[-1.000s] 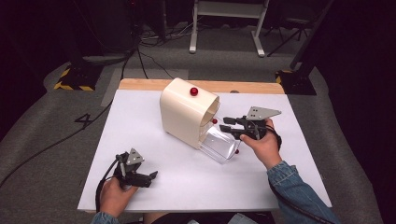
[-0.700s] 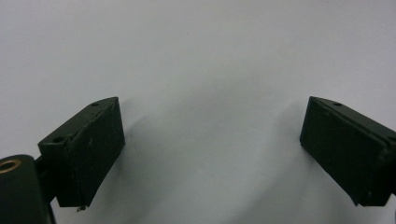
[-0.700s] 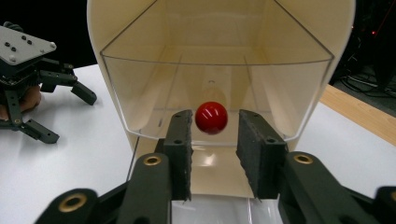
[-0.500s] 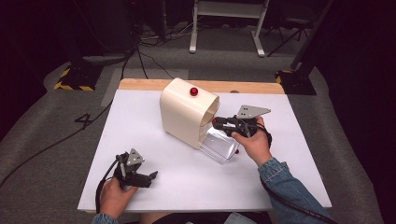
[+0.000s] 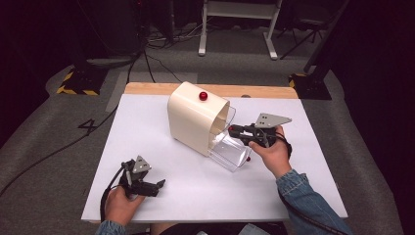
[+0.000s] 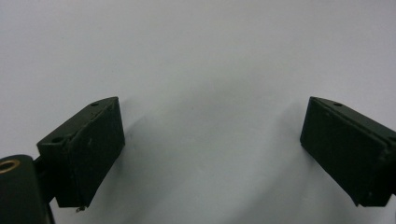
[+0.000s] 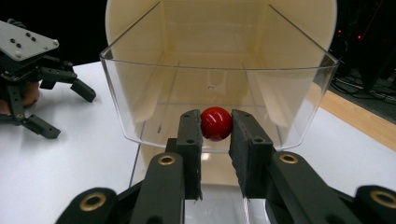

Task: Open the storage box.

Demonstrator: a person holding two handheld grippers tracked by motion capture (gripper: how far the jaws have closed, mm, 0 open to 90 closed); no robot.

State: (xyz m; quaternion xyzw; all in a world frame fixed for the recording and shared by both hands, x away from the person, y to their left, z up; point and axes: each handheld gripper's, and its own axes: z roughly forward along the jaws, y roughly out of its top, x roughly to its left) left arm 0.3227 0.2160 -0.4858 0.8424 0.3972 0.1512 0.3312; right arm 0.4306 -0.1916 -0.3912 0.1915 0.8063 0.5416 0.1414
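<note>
While our right tongs (image 7: 216, 135) pinch the red knob (image 7: 216, 123) of the clear drawer (image 7: 219, 70), pulled partway out of the cream box (image 5: 195, 117), our left tongs (image 6: 212, 149) rest spread (holding nothing) on the white tabletop (image 5: 205, 191).

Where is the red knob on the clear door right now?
In the right gripper view, the red knob sits clamped between the right tongs, on the clear door of the cream bread box, right of table centre.
</note>
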